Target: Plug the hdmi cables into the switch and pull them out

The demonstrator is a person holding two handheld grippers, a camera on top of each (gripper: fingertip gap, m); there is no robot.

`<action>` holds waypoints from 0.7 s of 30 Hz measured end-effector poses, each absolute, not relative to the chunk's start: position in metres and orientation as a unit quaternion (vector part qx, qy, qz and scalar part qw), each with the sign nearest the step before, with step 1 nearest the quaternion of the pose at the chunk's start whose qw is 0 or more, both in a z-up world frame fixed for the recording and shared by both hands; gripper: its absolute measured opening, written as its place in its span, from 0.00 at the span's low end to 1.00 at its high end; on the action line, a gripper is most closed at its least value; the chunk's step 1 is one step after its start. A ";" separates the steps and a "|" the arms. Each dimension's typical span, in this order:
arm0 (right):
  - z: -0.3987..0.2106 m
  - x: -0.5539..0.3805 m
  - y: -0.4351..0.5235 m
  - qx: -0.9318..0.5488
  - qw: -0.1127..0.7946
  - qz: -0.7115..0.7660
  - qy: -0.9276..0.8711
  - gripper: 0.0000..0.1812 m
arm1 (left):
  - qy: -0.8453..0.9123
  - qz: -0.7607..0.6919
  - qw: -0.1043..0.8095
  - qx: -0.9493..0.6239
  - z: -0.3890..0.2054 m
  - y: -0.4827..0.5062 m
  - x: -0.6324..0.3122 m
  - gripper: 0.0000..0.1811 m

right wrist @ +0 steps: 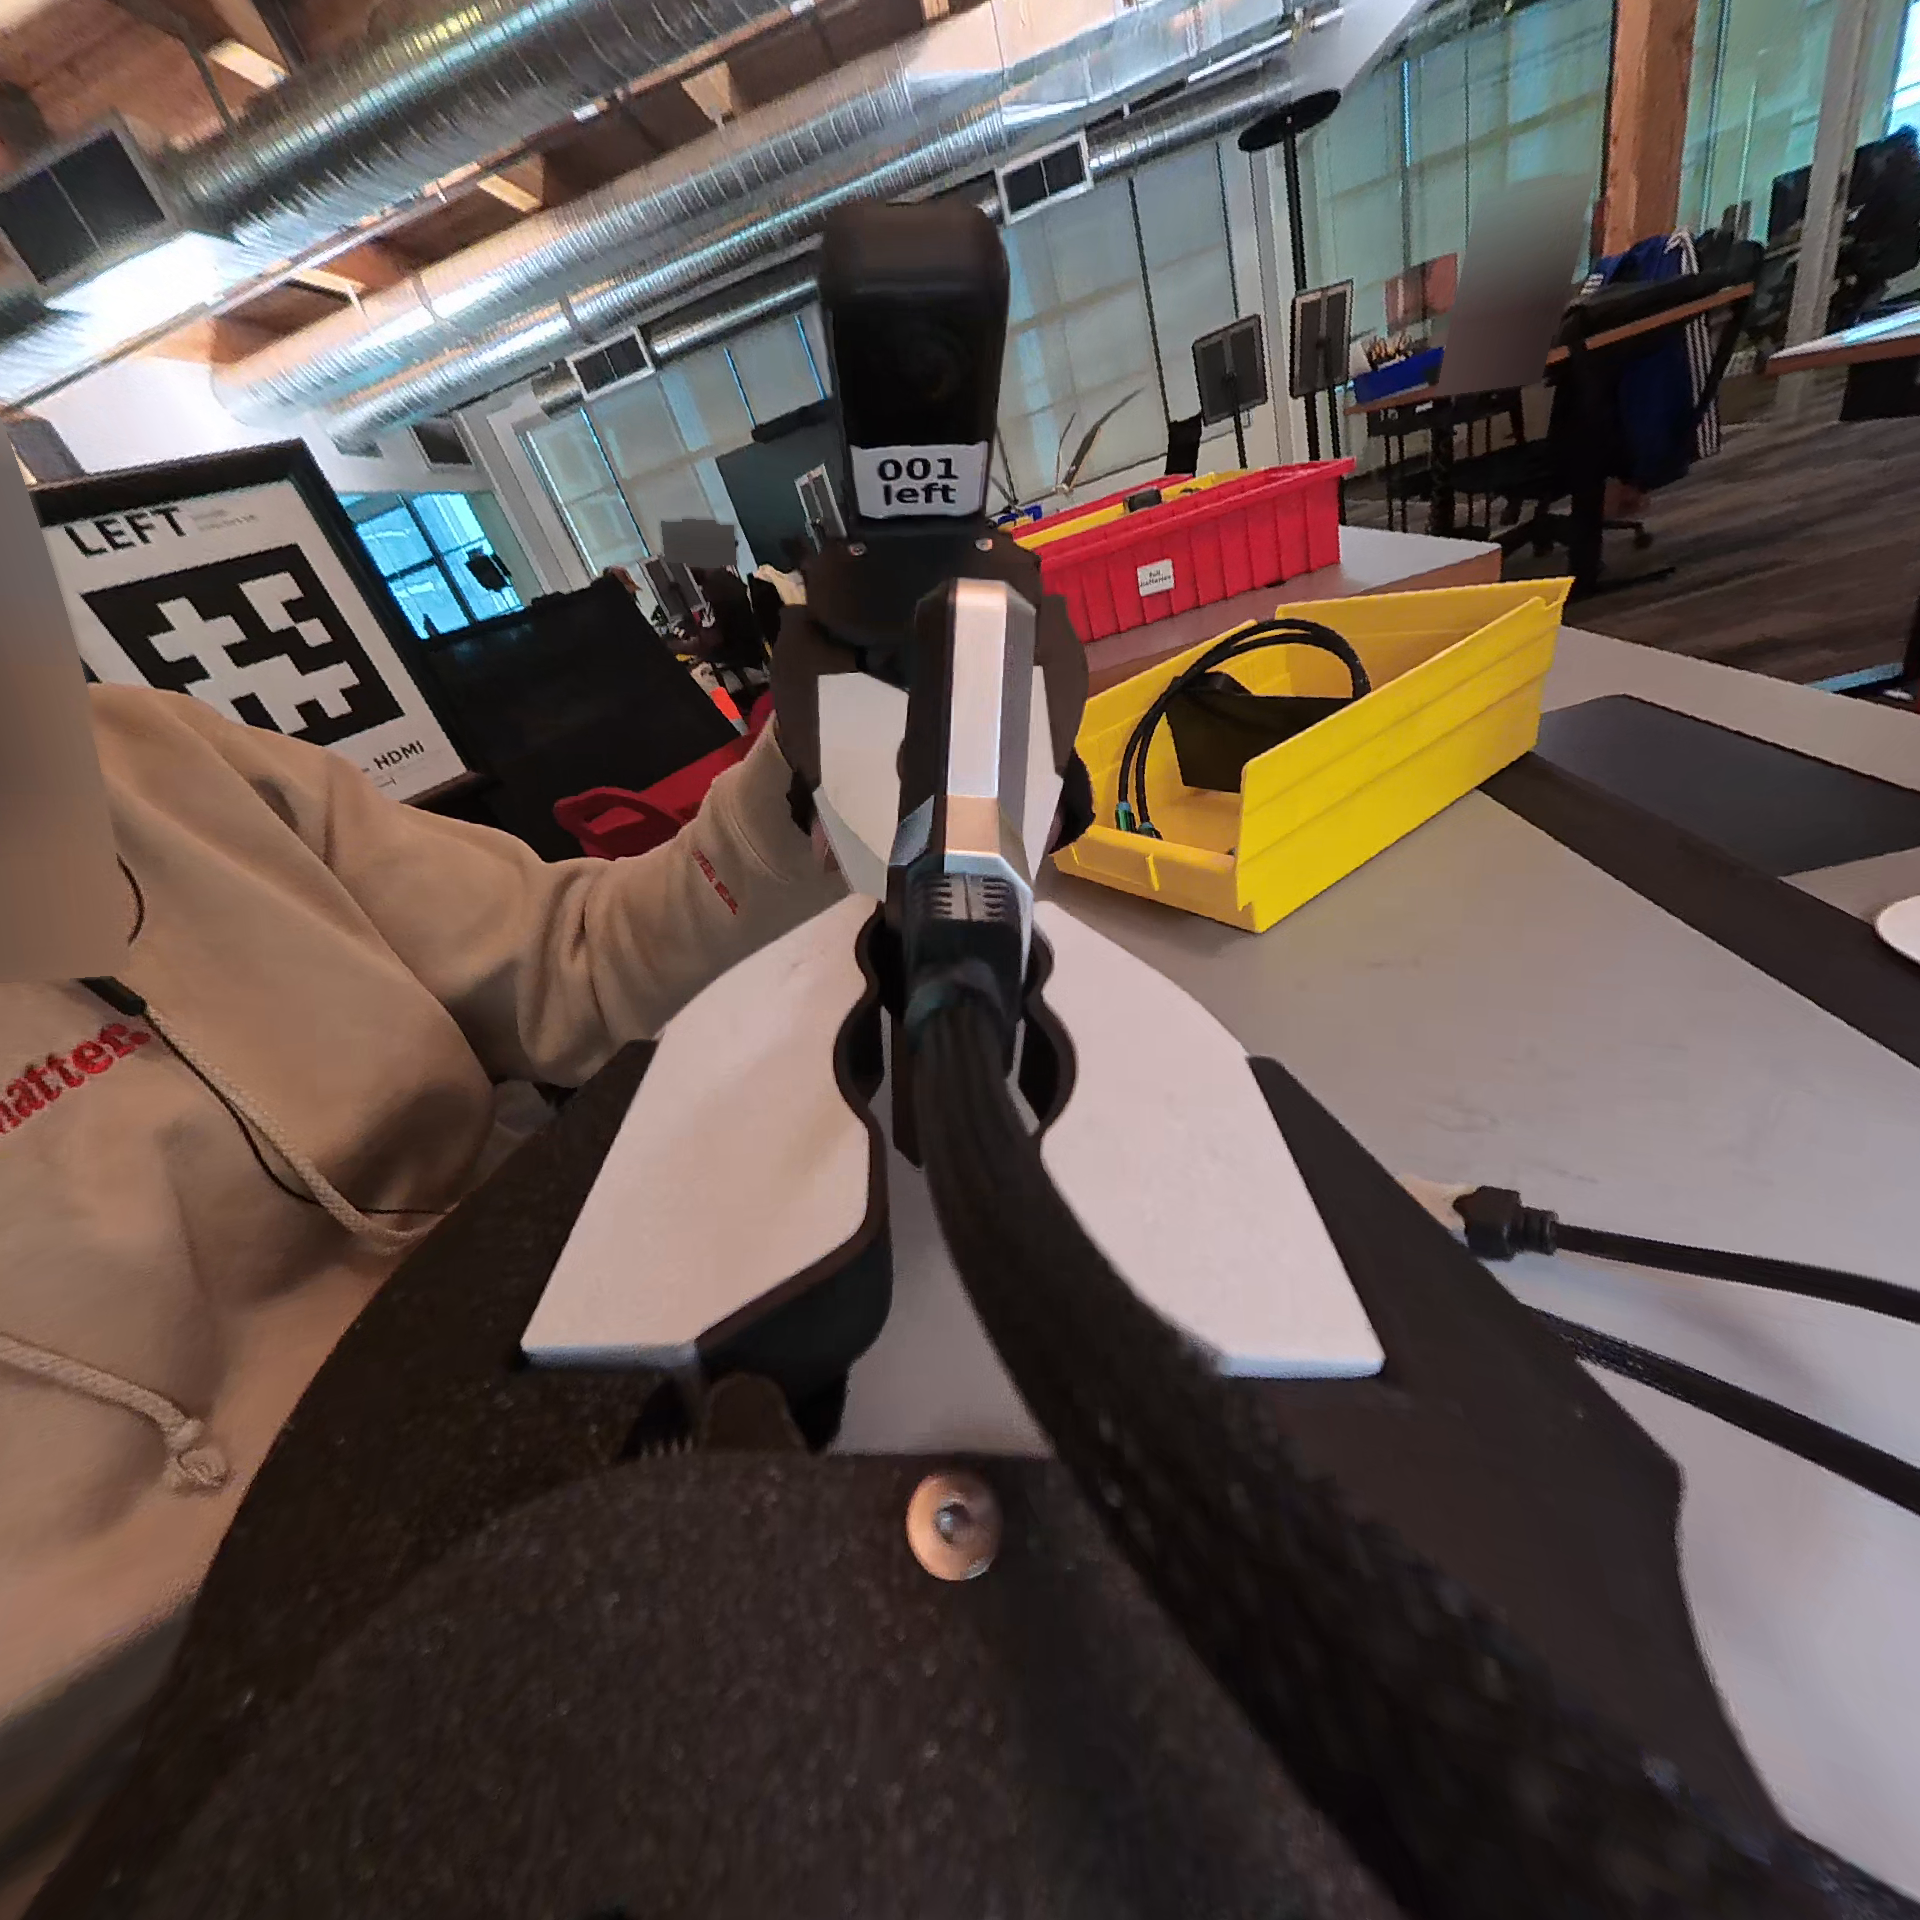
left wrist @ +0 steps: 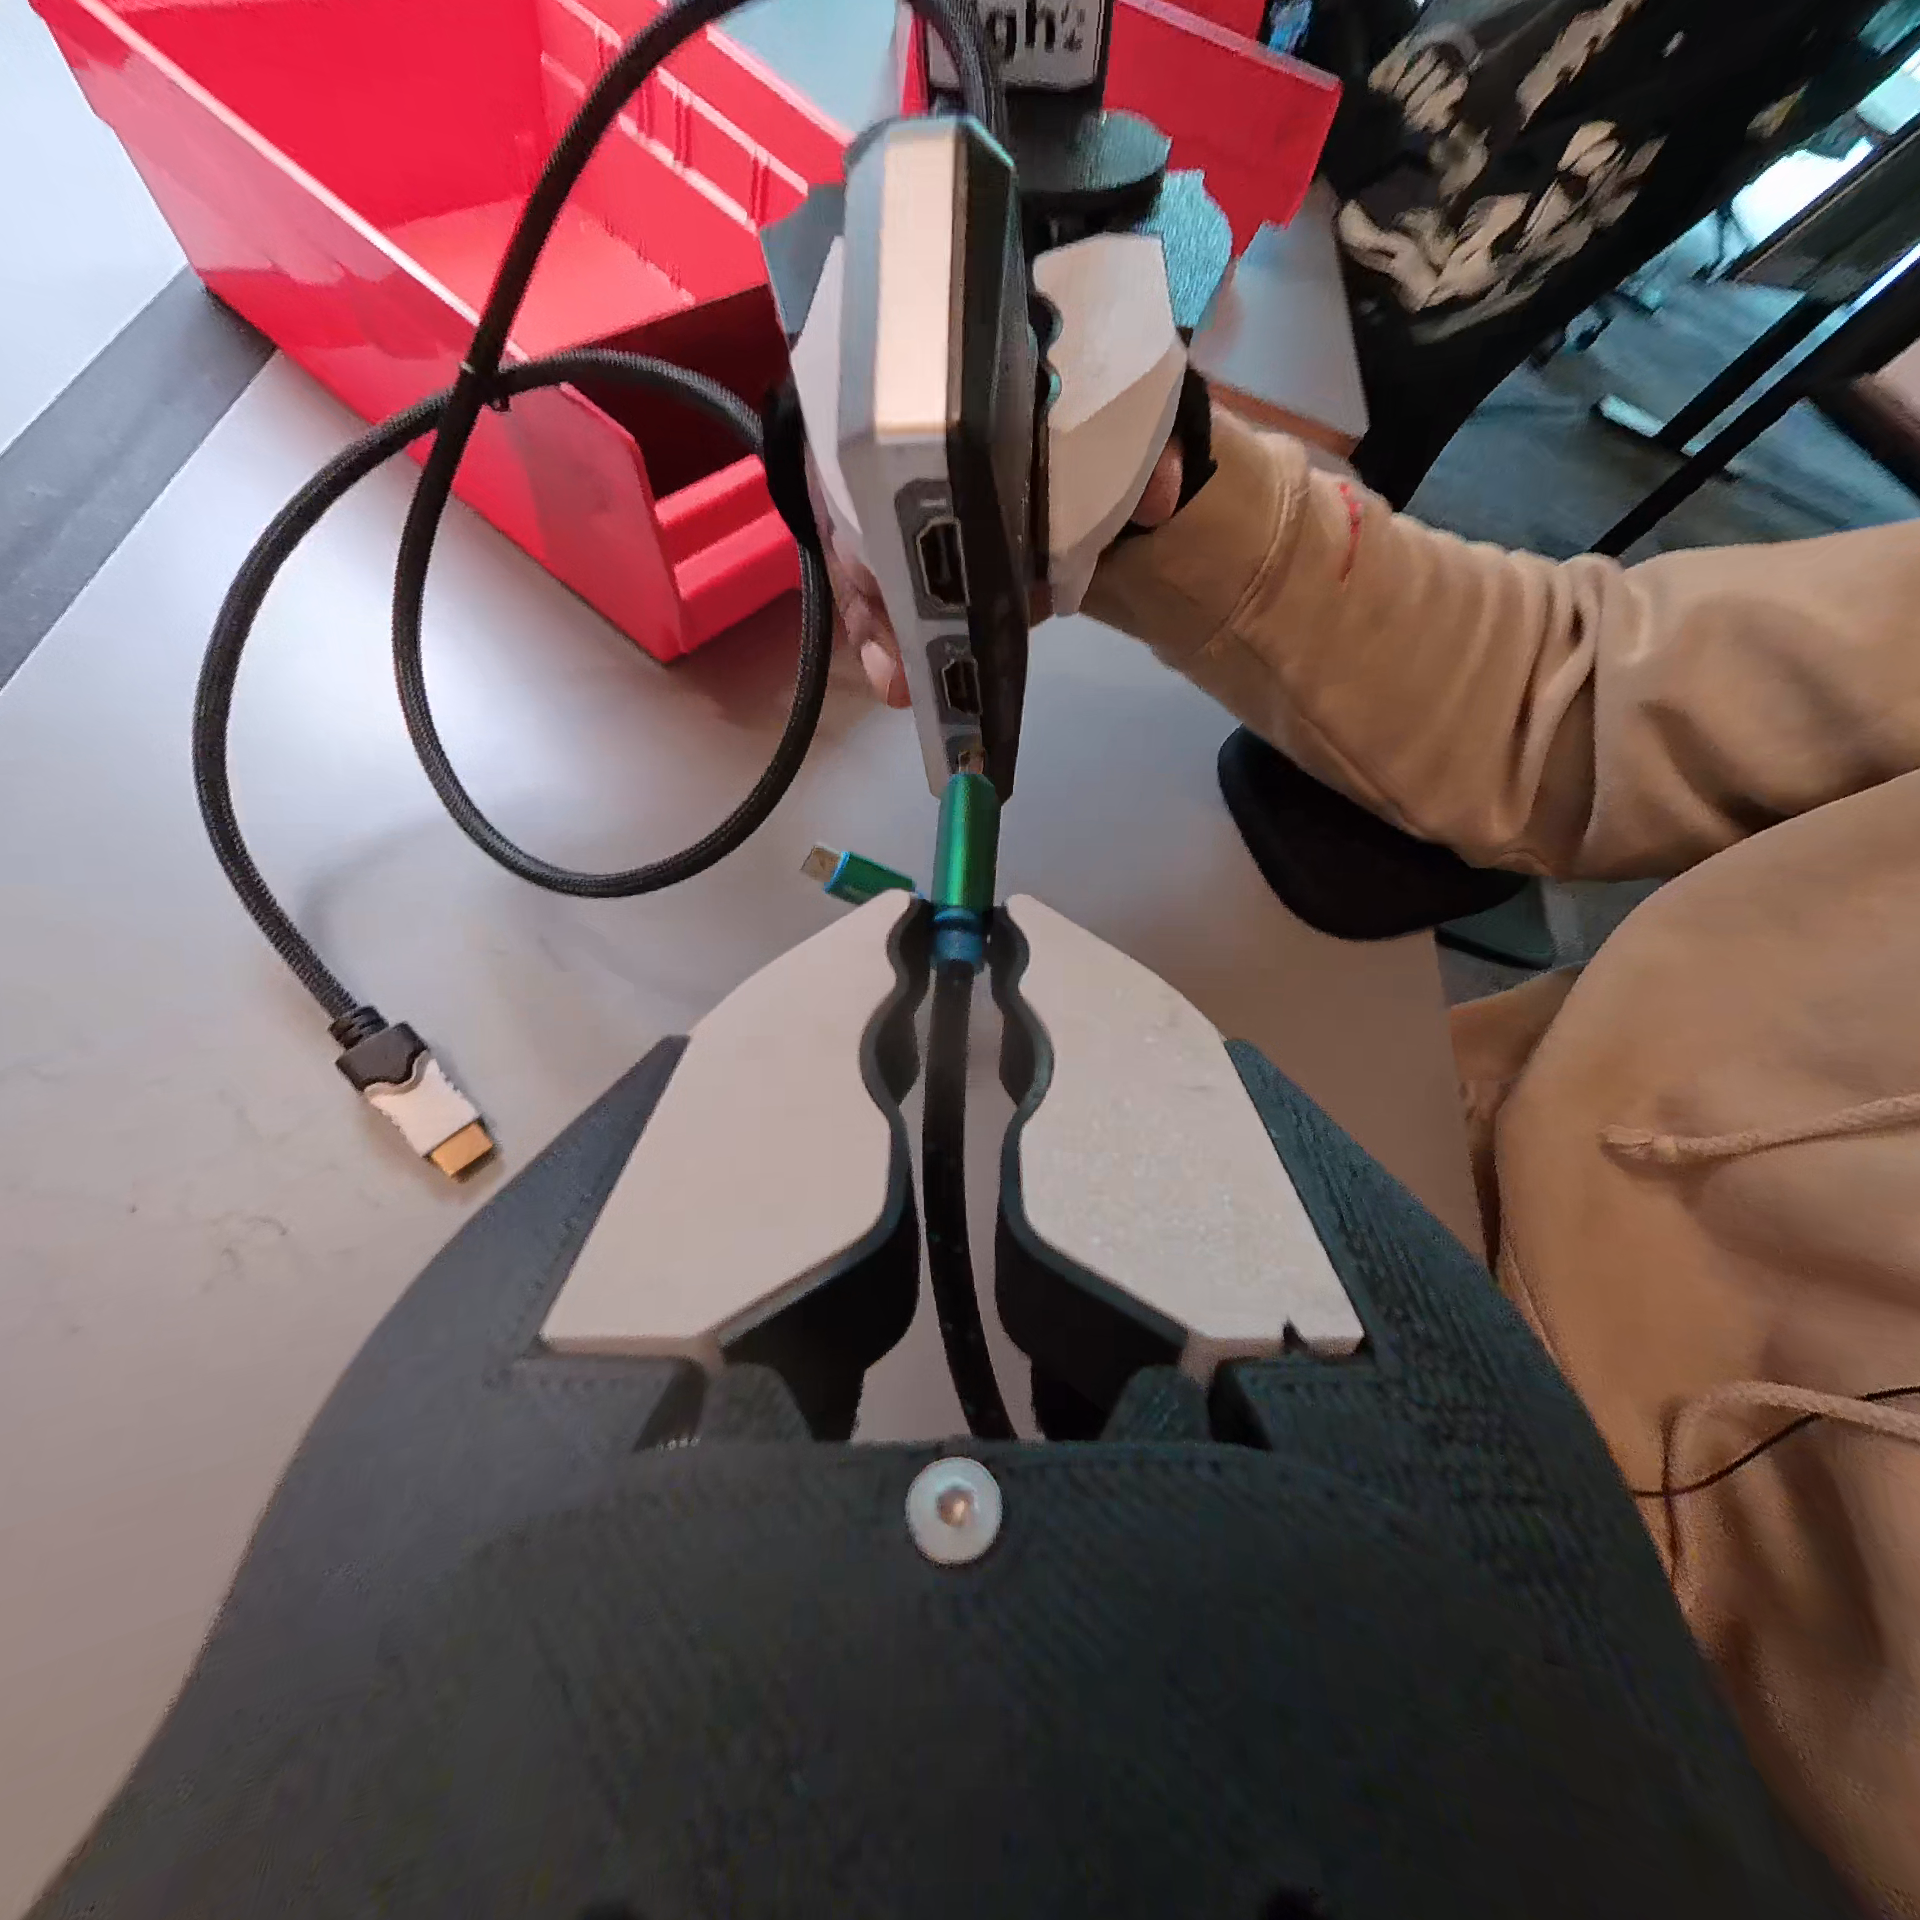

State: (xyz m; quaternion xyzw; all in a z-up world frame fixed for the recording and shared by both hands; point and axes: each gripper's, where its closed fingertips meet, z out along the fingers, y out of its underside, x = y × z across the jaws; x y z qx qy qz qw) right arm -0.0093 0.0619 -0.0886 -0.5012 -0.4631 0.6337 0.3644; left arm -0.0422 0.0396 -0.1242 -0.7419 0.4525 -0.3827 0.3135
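Observation:
The silver switch (left wrist: 914, 312) hangs in the air between my two grippers, with two empty HDMI ports (left wrist: 940, 566) facing the left wrist camera. My left gripper (left wrist: 956, 920) is shut on a thin black cable just behind its green plug (left wrist: 966, 842), whose tip sits at the switch's lowest small port. My right gripper (right wrist: 956, 935) is shut on a black HDMI plug (right wrist: 961, 914) seated in the switch's (right wrist: 977, 727) near end. That braided cable (left wrist: 312, 582) loops down to the table, and its silver plug (left wrist: 421, 1107) lies loose. A second green plug (left wrist: 857, 873) lies on the table.
A red bin (left wrist: 416, 208) stands on the grey table behind the cable loop. A yellow bin (right wrist: 1371, 727) holding black cables and a red tray (right wrist: 1195, 551) stand beyond. More black cables (right wrist: 1662, 1268) lie at the right. A person's beige sleeve (left wrist: 1455, 665) fills the right. There is about 6 centimeters between the tips of the two grippers.

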 end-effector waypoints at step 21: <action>-0.055 -0.004 0.073 -0.484 0.426 0.647 -0.407 0.13 | 0.366 -0.540 0.402 -0.642 -0.076 0.051 -0.041 0.06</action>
